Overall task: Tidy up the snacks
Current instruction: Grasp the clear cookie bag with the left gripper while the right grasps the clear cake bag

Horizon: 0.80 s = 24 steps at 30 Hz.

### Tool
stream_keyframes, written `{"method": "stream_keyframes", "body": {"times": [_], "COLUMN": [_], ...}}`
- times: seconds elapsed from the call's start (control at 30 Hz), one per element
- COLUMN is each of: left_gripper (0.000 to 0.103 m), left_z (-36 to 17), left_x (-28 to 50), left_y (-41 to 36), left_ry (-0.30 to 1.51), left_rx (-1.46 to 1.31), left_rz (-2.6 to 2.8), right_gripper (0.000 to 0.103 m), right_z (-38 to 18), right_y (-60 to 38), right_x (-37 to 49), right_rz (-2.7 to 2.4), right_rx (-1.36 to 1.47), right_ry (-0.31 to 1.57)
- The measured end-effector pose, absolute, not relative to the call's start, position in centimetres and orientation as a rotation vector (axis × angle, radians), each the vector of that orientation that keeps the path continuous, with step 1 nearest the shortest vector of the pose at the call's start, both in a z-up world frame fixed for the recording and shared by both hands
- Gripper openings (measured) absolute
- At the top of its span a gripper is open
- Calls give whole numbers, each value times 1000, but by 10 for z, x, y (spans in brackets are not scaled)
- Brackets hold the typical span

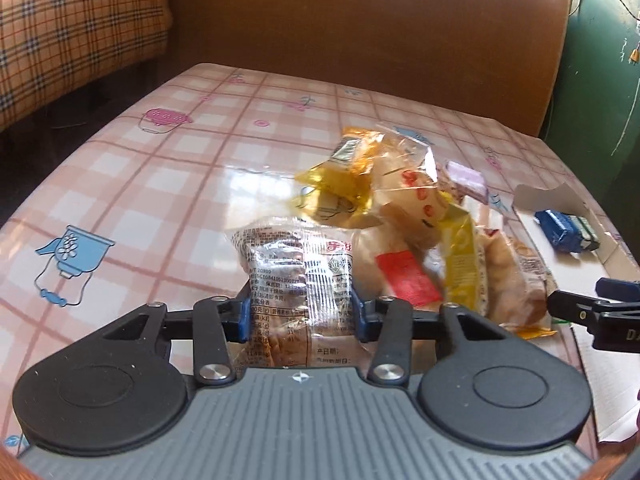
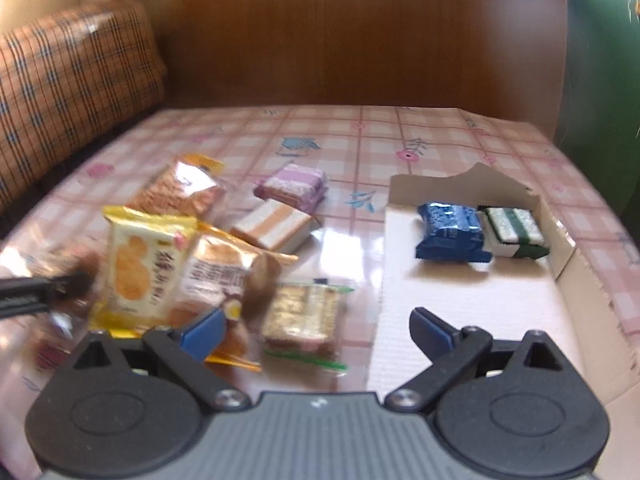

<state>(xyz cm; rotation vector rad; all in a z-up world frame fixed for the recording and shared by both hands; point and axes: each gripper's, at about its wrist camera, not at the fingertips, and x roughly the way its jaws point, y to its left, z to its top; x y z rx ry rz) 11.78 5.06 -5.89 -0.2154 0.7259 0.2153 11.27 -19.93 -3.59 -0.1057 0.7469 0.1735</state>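
Fingers of left gripper clamp clear packet sides.

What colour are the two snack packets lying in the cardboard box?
One packet is blue, the other green and white striped; the right wrist view shows them best.

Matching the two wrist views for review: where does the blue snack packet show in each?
Left wrist: the blue snack packet lies at the far right, on the white cardboard tray.
Right wrist: the blue packet lies right of centre on the tray, touching a green-and-white packet.
Shared landmark: the purple packet on the pink checked tablecloth.
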Motion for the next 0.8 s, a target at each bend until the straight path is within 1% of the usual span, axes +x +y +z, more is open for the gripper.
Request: {"method": "stream_keyframes", "body": {"times": [0.1, 0.13, 0.17, 0.23, 0.27, 0.33, 0.43, 0.5, 0.63, 0.73, 0.8], "left_gripper": [57, 64, 68, 69, 69, 56, 55, 54, 54, 54, 54], "left_z": [-60, -63, -67, -69, -70, -71, -69, -65, -60, -56, -52], "left_x": [118, 120, 122, 123, 125, 126, 125, 120, 119, 120, 117], "left_y": [51, 51, 51, 47, 46, 43, 44, 46, 43, 35, 33], "left_ry": [732, 745, 753, 750, 749, 745, 736, 723, 706, 695, 684], "left_rx": [-219, -220, -213, -179, -168, -157, -177, -194, -202, -194, -198], "left_rz": [215, 213, 215, 223, 227, 232, 245, 248, 244, 234, 230], "right_gripper": [96, 95, 92, 92, 92, 93, 92, 89, 89, 88, 84], "right_z": [-38, -38, -37, -33, -33, -34, -43, -48, -48, -54, -57], "right_y": [-203, -205, -206, -209, -211, -213, -216, -212, -199, -194, -191], "right_x": [116, 116, 116, 112, 110, 112, 122, 127, 137, 148, 150], "right_rz": [167, 174, 190, 212, 196, 147, 149, 161, 168, 167, 138], "right_rx": [-91, -78, -63, -40, -44, -67, -56, -66, -106, -99, -144], "right_ry": [750, 749, 745, 725, 714, 712, 770, 788, 803, 860, 863]}}
